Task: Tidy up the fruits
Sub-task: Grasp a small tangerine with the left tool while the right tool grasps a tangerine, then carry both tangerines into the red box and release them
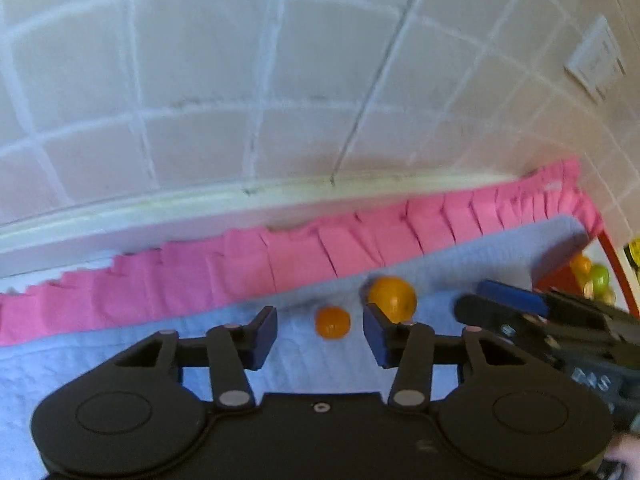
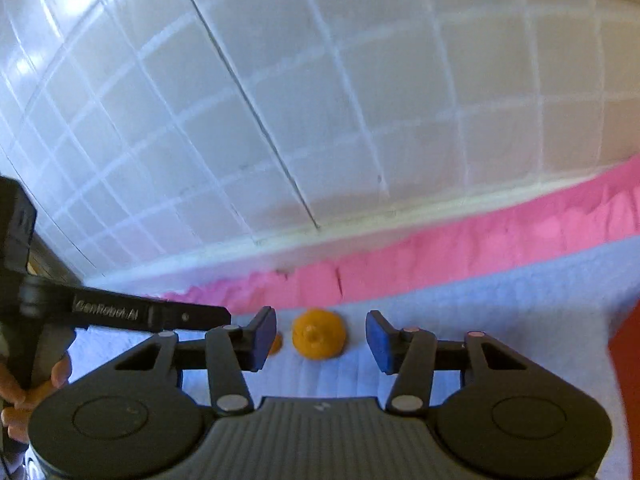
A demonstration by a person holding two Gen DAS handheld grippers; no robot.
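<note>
1. White "GenRobot.AI" lettering marks the black left gripper (image 2: 192,317).
2. Both the left gripper and the black right gripper (image 2: 320,338) are spread apart, empty.
3. Large round orange fruit (image 2: 318,339) and small round orange fruit (image 1: 332,322) at twelve o'clock on the pale blue quilted cloth (image 1: 300,360); pink ruffle (image 1: 280,264) and white tiled wall (image 1: 240,80) beyond.

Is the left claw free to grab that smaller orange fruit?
Probably yes. The left claw is open, and the smaller orange fruit lies on the blue cloth straight ahead between its fingers, with nothing in between.

Home kitchen: tiled wall (image 1: 200,80), wall socket (image 1: 596,60).
</note>
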